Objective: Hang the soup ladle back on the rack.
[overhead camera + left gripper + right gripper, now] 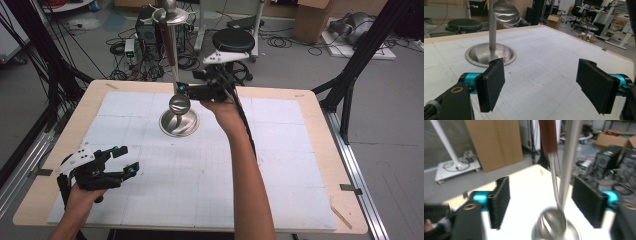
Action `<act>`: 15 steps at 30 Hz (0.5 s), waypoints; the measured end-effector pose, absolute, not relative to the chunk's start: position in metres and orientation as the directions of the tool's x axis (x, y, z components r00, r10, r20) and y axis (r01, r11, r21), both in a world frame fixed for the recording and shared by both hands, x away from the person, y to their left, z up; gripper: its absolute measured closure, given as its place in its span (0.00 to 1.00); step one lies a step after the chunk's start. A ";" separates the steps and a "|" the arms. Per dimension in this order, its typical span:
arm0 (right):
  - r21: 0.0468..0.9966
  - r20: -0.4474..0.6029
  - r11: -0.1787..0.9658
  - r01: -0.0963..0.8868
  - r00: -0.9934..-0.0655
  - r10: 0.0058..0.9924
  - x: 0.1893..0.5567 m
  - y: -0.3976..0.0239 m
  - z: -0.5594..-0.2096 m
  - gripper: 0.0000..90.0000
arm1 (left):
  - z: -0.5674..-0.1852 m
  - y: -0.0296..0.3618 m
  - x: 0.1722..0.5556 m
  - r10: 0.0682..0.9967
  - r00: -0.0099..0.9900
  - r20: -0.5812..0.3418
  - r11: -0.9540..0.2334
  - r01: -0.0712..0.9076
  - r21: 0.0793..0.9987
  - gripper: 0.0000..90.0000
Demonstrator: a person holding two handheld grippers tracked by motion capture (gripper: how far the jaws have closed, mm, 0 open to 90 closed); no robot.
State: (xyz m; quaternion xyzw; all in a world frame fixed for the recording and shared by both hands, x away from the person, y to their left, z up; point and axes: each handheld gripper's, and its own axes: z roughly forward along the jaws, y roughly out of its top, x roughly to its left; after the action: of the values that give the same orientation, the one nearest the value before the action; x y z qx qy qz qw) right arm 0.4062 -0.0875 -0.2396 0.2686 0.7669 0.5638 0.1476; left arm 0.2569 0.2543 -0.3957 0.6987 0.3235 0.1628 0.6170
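Nearest, left gripper (116, 161) is resting released on the worktop (210, 170); right gripper (186, 90), jaws spread, is flanking the ladle (172, 55) hanging upright, bowl down, beside its stand (179, 121)

From my right gripper view, the ladle (552, 220) is smeared with motion blur, its brown handle cut off above. The stand's base (574, 233), below the ladle, runs off the bottom edge.
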 end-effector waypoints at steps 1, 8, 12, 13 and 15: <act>0.942 0.077 0.223 0.250 -0.809 0.582 0.401 -0.094 -0.245 0.29 | -0.396 0.255 0.257 0.654 0.737 -0.168 -0.032 0.249 0.968 0.26; 0.927 0.040 0.254 0.278 -0.744 0.667 0.355 -0.143 -0.297 0.23 | -0.401 0.254 0.260 0.650 0.743 -0.161 -0.025 0.234 0.972 0.25; 0.932 0.040 0.228 0.283 -0.703 0.710 0.330 -0.172 -0.325 0.21 | -0.404 0.253 0.260 0.638 0.754 -0.156 -0.034 0.230 0.973 0.24; 0.935 0.038 0.220 0.279 -0.696 0.717 0.323 -0.178 -0.331 0.21 | -0.404 0.252 0.260 0.635 0.756 -0.159 -0.031 0.231 0.973 0.24; 0.935 0.032 0.219 0.279 -0.681 0.731 0.310 -0.190 -0.343 0.21 | -0.406 0.251 0.260 0.636 0.756 -0.155 -0.030 0.225 0.974 0.23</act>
State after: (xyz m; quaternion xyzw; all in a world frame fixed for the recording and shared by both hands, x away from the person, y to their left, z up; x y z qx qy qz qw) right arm 0.3097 -0.1901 -0.3429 0.3364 0.7504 0.5268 0.2148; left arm 0.2602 0.2514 -0.4057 0.6986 0.3082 0.1642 0.6245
